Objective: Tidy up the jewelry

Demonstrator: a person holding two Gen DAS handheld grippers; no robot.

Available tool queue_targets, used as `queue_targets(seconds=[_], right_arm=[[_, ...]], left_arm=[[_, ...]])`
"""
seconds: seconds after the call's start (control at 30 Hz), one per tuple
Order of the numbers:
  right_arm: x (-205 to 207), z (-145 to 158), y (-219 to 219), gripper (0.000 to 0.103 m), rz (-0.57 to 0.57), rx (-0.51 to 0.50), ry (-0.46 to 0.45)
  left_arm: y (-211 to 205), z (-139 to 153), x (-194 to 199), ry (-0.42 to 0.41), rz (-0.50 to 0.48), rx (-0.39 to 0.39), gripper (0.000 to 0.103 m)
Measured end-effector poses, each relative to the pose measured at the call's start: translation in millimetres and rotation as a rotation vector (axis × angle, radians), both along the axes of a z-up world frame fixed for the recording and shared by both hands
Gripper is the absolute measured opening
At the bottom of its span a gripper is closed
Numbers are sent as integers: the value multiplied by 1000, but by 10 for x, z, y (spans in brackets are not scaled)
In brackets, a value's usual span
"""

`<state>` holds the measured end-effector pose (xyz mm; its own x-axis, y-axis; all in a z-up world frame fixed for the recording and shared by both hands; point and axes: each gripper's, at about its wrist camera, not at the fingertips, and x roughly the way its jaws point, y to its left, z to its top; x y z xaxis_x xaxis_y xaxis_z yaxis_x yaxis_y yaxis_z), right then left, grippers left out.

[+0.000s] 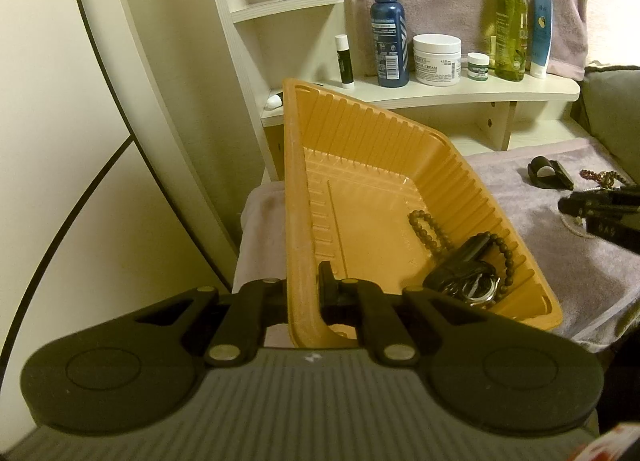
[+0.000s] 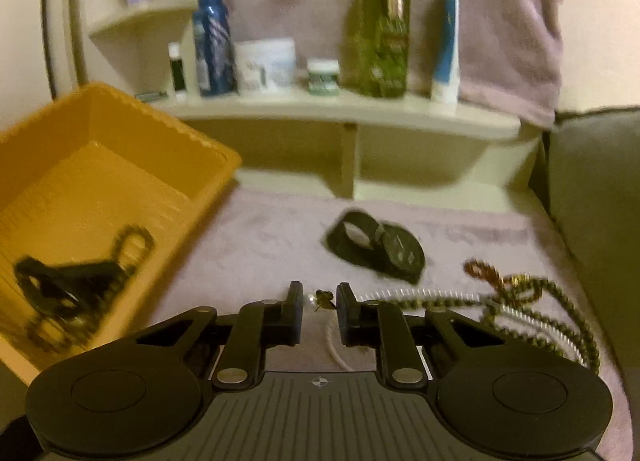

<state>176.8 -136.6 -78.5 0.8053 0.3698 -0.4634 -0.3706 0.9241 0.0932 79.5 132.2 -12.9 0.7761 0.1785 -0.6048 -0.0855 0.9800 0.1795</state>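
My left gripper (image 1: 306, 281) is shut on the near rim of the orange ribbed tray (image 1: 296, 181), which sits tilted. Inside it lie a dark bead bracelet (image 1: 424, 229) and a black watch (image 1: 472, 281). In the right wrist view the tray (image 2: 160, 117) is at the left. My right gripper (image 2: 319, 297) stands narrow over the towel, its pads closed on a small pearl and gold charm at the end of a pearl necklace (image 2: 420, 295). Green beads (image 2: 560, 301) and brown beads (image 2: 480, 269) tangle at the right. Another black watch (image 2: 380, 245) lies just beyond.
A lilac towel (image 2: 260, 241) covers the surface. Behind it a cream shelf (image 1: 440, 91) carries bottles, jars and tubes. A grey cushion (image 2: 600, 181) borders the right side. My right gripper (image 1: 600, 213) shows at the right edge of the left wrist view.
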Motion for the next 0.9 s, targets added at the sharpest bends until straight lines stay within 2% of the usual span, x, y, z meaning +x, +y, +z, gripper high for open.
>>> queue_targets(seconds=[0.13, 0.33, 0.67, 0.7, 0.77, 0.8, 0.9], right_arm=[[-78, 255, 163, 18, 138, 119, -5], [-159, 359, 657, 18, 308, 121, -27], [-132, 315, 1011, 18, 399, 133, -24], [-111, 324, 1033, 20, 411, 136, -19], [-110, 327, 1043, 41, 416, 138, -20], [-124, 337, 1020, 56, 407, 147, -31], [-134, 364, 915, 57, 375, 159, -34]], left_arm=[[4, -4, 1, 0, 0, 1, 6], [1, -7, 1, -1, -1, 0, 7], [-3, -8, 2, -1, -1, 0, 7], [-1, -10, 2, -2, 0, -1, 7], [-2, -10, 4, -2, 0, 0, 6], [-1, -11, 4, -2, 0, -1, 6], [-7, -8, 2, -2, 0, 0, 6]])
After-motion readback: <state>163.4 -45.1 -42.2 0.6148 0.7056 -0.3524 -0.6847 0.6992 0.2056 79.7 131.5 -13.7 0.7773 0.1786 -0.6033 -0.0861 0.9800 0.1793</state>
